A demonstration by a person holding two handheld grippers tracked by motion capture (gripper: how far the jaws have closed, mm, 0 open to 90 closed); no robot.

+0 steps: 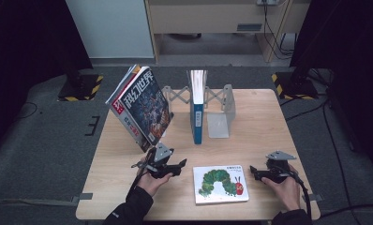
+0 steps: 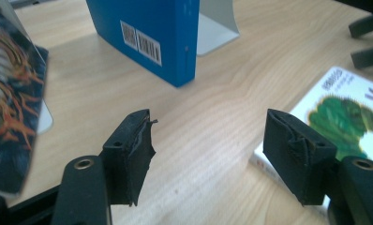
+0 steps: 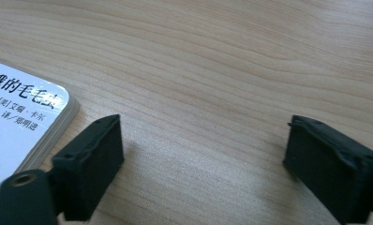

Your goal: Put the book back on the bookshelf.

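Left tool (image 2: 208, 140) released, empty — near caterpillar book (image 1: 220, 183); right tool (image 3: 203, 145) released, just beside book corner.

In the left claw view, the picture book (image 2: 344, 112) is cut off by the right edge, and its lower corner is hidden behind the right-hand jaw. The magazine (image 2: 11, 93) is cropped by the left edge, its cover print too blurred to be read. The top of the blue book (image 2: 147, 33) is lost beyond the upper edge, and its barcode label cannot be read. In the right claw view, the picture book (image 3: 20, 122) is cut by the left edge and partly covered by the left-hand jaw. In the high view, the lower corner of the magazine (image 1: 145, 105) is hidden behind the left claw (image 1: 168, 168), and the small print on the picture book (image 1: 220, 183) is too small to be read.
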